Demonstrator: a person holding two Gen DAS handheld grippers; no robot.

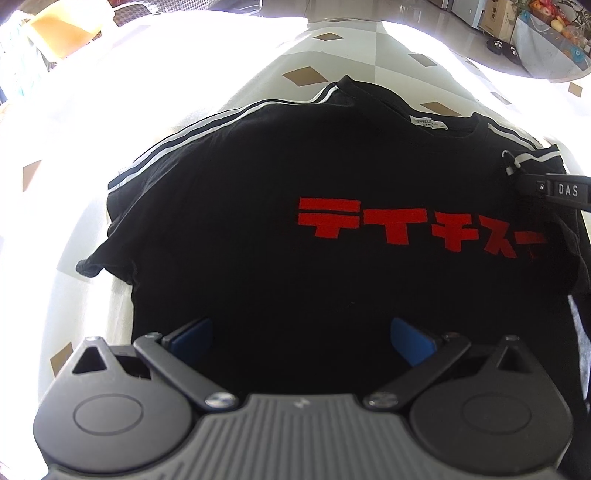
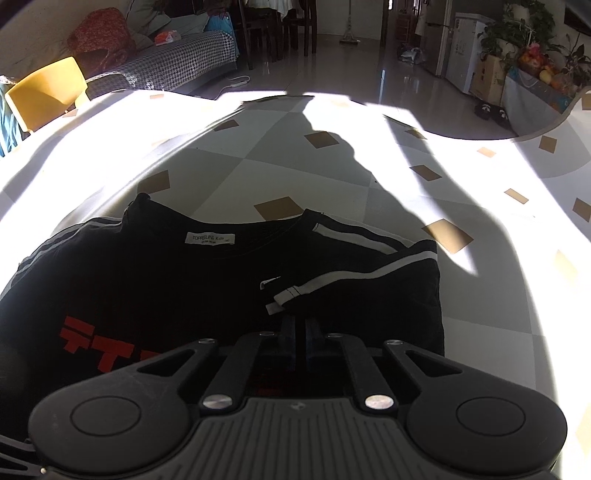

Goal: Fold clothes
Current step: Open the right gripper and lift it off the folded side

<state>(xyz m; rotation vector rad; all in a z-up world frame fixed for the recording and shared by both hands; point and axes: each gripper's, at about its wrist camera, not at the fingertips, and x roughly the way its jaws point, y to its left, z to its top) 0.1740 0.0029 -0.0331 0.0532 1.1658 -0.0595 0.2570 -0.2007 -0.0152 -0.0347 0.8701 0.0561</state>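
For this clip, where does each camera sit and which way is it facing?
Left wrist: on the left hand-held gripper, jaws open, facing across the black T-shirt toward its collar; the right hand-held gripper enters at right.
Right wrist: on the right hand-held gripper, jaws nearly closed by the folded sleeve, facing the room.
Shared: shirt, neck label, patterned table.

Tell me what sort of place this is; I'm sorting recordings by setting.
Most likely a home living and dining room: a sofa, dining chairs and a fridge stand beyond the table with the black T-shirt.
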